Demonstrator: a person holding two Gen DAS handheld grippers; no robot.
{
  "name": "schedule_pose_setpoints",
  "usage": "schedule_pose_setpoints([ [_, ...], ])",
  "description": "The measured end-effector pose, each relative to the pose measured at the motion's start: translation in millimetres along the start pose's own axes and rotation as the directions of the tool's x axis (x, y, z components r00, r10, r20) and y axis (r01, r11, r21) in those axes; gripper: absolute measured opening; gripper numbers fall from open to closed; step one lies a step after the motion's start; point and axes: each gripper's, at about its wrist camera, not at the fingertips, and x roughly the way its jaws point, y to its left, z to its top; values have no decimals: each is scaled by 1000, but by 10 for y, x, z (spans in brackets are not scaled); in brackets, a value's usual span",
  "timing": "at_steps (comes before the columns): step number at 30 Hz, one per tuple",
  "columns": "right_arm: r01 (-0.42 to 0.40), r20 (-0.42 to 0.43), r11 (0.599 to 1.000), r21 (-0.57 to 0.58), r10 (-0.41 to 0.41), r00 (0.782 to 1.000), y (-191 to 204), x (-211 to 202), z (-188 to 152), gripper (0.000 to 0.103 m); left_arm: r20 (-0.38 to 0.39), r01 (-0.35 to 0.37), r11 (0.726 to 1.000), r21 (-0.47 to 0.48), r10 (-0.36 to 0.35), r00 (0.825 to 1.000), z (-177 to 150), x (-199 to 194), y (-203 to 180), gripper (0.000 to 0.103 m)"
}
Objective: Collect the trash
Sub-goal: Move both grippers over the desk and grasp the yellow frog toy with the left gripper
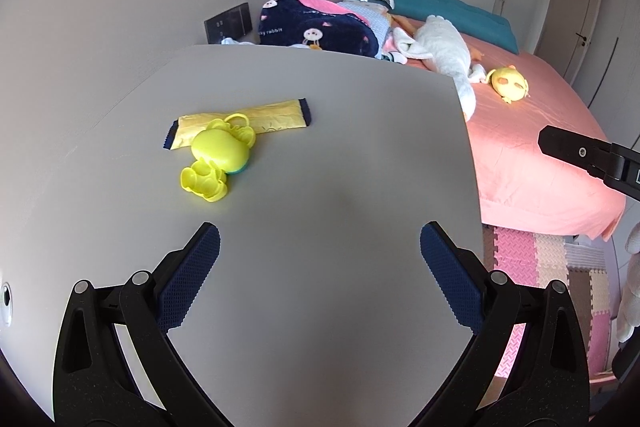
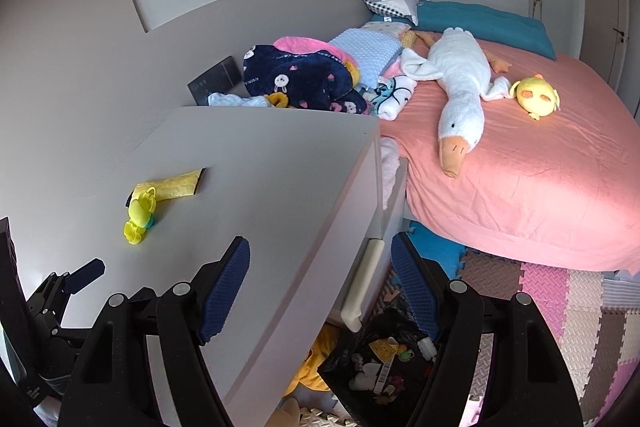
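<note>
**Both grippers hanging open over the grey cabinet top, wrapper untouched**

Starting at the left of the left wrist view: lying on the grey cabinet top (image 1: 320, 155) at about ten o'clock from the left gripper (image 1: 320, 247), a crumpled yellow wrapper (image 1: 276, 113) with dark blue ends. Touching its near edge and partly overlapping it, a yellow plastic toy (image 1: 218, 159). Spreading wide apart, the left gripper's blue-padded fingers (image 1: 192, 279), holding nothing, only bare tabletop showing between them. Poking in at three o'clock, one black fingertip of the right gripper (image 1: 576, 149).

Moving to the right wrist view: sitting at about nine o'clock, the same wrapper (image 2: 176, 185) and toy (image 2: 140, 213), well apart from the right gripper (image 2: 320, 267). Standing open and empty, its fingers (image 2: 224, 291) straddling the cabinet's right edge (image 2: 280, 227). Resting on the floor at about five o'clock, under the right finger, a black bag (image 2: 384, 359) showing scraps and small items inside. Filling the right, a bed with a pink sheet (image 2: 520, 187), carrying a white plush goose (image 2: 460, 83), a small yellow plush (image 2: 536, 95) and a heap of blankets (image 2: 312, 75) at twelve o'clock. Covering the floor below the bed, coloured foam mats (image 2: 560, 299).
</note>
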Motion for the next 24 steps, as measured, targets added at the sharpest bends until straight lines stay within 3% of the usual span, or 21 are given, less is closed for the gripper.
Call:
schedule_pose_setpoints([
  [13,-42,-11,996,-82,41,999,446,377,154,74,-25,-49,992,-118,47,999,178,338,574,97],
  [24,-57,-36,990,-129,53,998,638,674,303,74,-32,-70,995,-78,67,997,336,572,646,97],
])
